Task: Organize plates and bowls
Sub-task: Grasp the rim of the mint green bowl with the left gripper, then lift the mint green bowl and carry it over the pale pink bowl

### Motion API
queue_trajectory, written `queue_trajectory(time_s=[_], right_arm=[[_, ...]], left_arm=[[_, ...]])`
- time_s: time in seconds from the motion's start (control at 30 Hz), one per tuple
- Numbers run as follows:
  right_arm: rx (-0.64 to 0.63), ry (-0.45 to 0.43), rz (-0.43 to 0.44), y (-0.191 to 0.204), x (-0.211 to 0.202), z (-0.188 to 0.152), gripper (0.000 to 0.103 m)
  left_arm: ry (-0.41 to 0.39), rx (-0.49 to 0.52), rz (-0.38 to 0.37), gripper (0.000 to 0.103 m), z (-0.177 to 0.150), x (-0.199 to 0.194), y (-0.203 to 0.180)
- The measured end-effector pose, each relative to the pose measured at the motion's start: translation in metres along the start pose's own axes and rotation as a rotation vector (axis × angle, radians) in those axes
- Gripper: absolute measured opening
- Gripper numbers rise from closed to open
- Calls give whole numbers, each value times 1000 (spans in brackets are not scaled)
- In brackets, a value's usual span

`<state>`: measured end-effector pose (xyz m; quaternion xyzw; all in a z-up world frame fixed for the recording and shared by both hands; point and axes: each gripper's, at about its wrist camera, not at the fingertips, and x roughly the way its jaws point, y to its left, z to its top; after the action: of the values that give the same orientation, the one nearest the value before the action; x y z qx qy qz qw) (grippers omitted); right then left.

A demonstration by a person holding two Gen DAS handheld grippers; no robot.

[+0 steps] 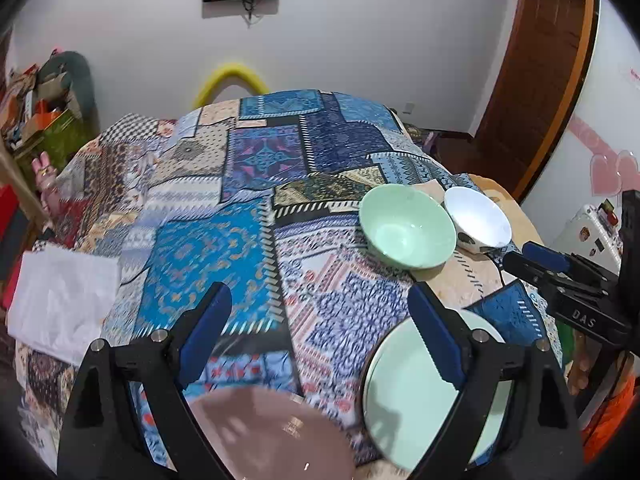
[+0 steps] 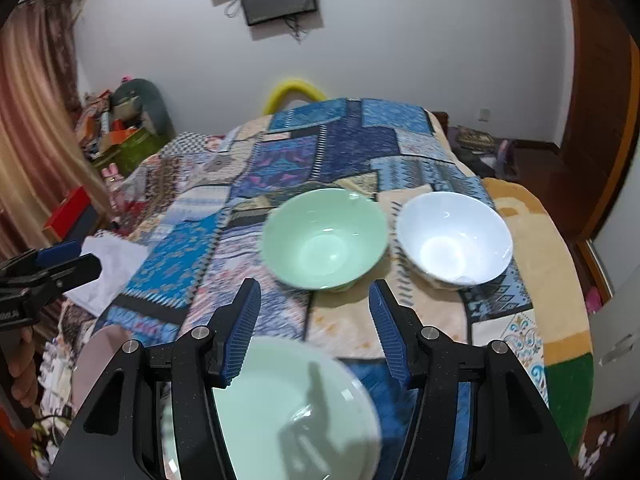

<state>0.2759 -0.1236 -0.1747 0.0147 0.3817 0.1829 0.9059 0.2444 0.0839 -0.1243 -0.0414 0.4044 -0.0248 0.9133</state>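
1. Nearest the cameras, the left hand-held gripper [image 1: 320,332] stands with its blue-padded jaws spread wide and nothing between them, above a dusty-pink round plate [image 1: 276,436] that lies at the near edge of the patchwork-covered surface [image 1: 240,184].
2. Just beside that plate, toward the right hand, lies a pale-green round glazed plate [image 2: 288,408]; the right hand-held gripper [image 2: 314,332] hangs over it with its jaws partly open and empty, its pads clear of the rim.
3. Farther along the cloth, ahead of the right hand-held gripper and slightly beyond its fingertips, a mint-green round ceramic bowl [image 2: 324,236] stands upright, mouth up.
4. Just beside it, on the right, stands a white round bowl with a dark pattern outside [image 2: 454,236], also upright; the two rims are close, and whether they touch cannot be told.
5. Both bowls lie forward of the right hand and well off to the right of the left one, so the right hand appears the nearer for either bowl; being round, they offer no long axis, and a rim grasp looks likeliest.
6. A white folded cloth [image 1: 64,296] lies at the left edge.
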Motion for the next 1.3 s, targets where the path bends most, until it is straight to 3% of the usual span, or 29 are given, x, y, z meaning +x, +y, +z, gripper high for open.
queue_trajectory(time_s=[0.3,0.47,0.63,1.13,1.3], right_arm=[[63,36,-27,-34,47,11,52],[92,99,1,-44,77,10,35],[113,160,34,-52,101,7,26],[67,215,109,-48,120,10,20],[28,233,147,-41,121,10,19]], left_arm=[[50,0,-22,90,22,70,-17],[58,36,-2,90,28,105,-23],[95,64,0,76,29,134,-29],[168,59,-16,54,33,177,-32],[220,41,-14,32,30,192,-29]])
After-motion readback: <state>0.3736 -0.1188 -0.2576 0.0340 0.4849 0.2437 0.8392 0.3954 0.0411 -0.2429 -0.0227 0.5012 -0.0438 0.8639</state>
